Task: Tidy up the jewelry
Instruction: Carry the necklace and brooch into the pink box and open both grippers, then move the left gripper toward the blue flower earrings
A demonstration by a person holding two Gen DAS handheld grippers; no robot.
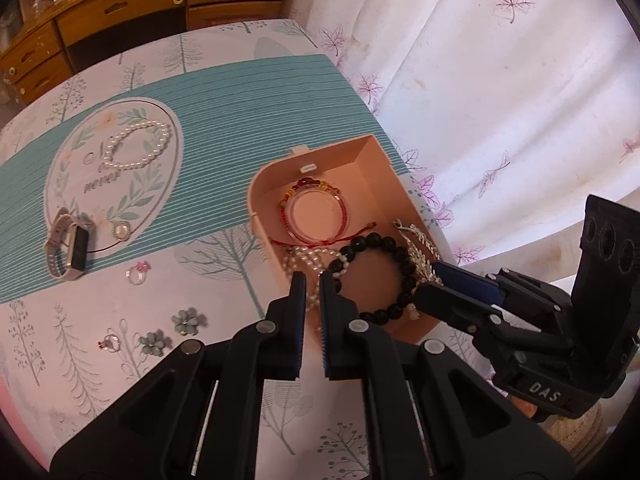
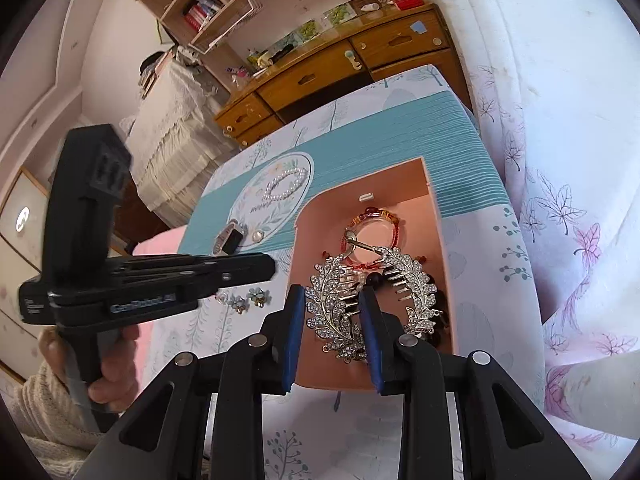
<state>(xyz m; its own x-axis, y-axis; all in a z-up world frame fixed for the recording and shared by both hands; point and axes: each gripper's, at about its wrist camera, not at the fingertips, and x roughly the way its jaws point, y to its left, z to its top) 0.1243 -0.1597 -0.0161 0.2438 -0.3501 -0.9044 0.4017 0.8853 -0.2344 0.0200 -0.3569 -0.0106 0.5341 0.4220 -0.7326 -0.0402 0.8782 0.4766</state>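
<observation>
Here the right claw (image 2: 332, 300) hangs over the pink jewelry box (image 2: 436, 216), jaws parted around the silver rhinestone leaf hair comb (image 2: 332, 316) without clearly pinching it. The left claw (image 1: 313, 280), jaws narrowly apart and holding nothing, hovers at the box's near edge above a black bead bracelet (image 1: 380, 276). A pearl bracelet (image 1: 138, 146) lies on the table (image 1: 224, 272).

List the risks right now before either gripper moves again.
1. The silver leaf hair comb sits between the right gripper fingers above the pink box; its teeth might snag the black bead bracelet.
2. The left gripper hovers over tangled pearls; a grab may drag neighbours out.
</observation>
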